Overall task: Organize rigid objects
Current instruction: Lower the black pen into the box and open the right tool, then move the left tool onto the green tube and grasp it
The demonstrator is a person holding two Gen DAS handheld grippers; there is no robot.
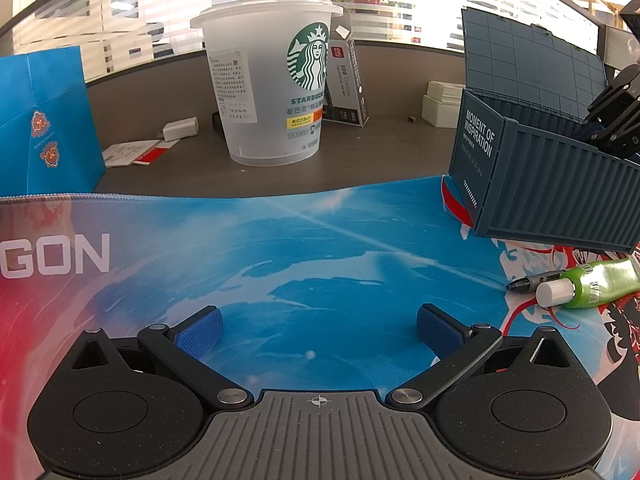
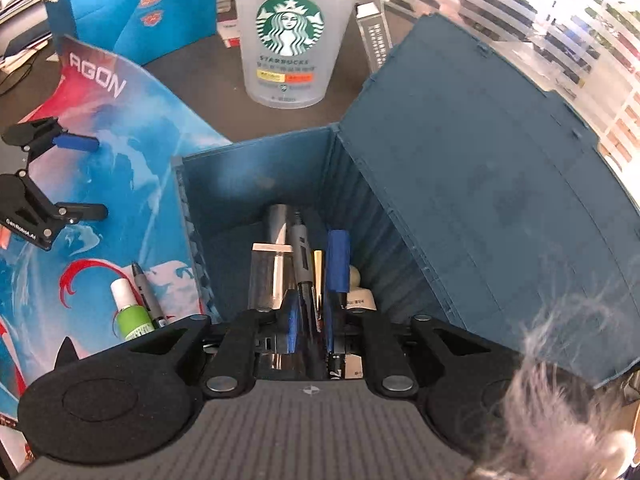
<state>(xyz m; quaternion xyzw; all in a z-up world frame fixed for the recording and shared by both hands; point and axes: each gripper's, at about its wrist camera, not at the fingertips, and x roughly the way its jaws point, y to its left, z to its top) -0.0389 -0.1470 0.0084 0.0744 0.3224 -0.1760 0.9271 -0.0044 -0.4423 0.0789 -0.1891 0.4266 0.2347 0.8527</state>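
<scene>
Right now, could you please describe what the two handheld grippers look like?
Both are matte black. The left gripper has blue finger pads, scissor linkages with silver pivot pins, round side housings and a ribbed grey deck bearing a crosshair mark. The right gripper matches it.

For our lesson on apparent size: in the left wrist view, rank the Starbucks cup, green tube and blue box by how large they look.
1. Blue box, though nearest.
2. Starbucks cup.
3. Green tube.
</scene>
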